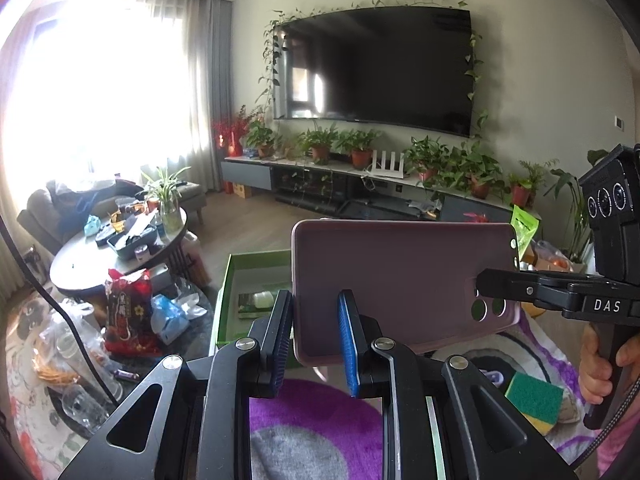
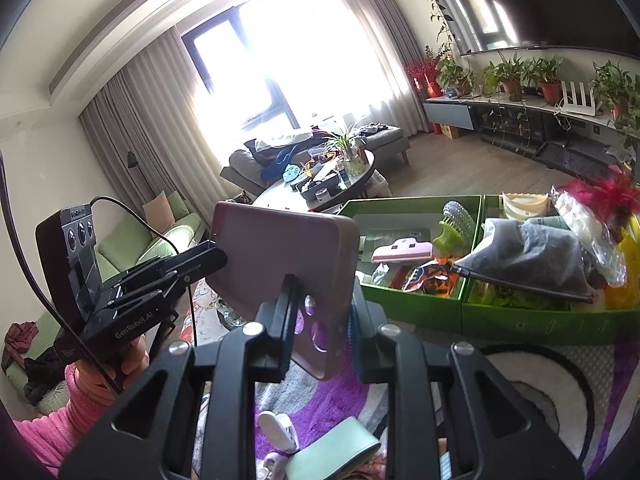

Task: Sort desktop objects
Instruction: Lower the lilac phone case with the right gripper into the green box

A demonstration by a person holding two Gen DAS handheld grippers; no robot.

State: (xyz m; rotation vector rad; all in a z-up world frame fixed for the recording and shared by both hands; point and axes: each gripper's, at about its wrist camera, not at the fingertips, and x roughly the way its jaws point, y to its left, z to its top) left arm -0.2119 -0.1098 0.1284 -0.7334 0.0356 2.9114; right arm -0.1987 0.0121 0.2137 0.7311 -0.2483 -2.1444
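Above the purple rug, both grippers' fingers clamp the pink phone; only the right view shows filled green boxes.

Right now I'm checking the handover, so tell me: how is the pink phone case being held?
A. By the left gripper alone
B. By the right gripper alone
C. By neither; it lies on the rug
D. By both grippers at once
D: the left gripper clamps one end of the pink phone case while the right gripper grips the end with the camera holes, above the rug.
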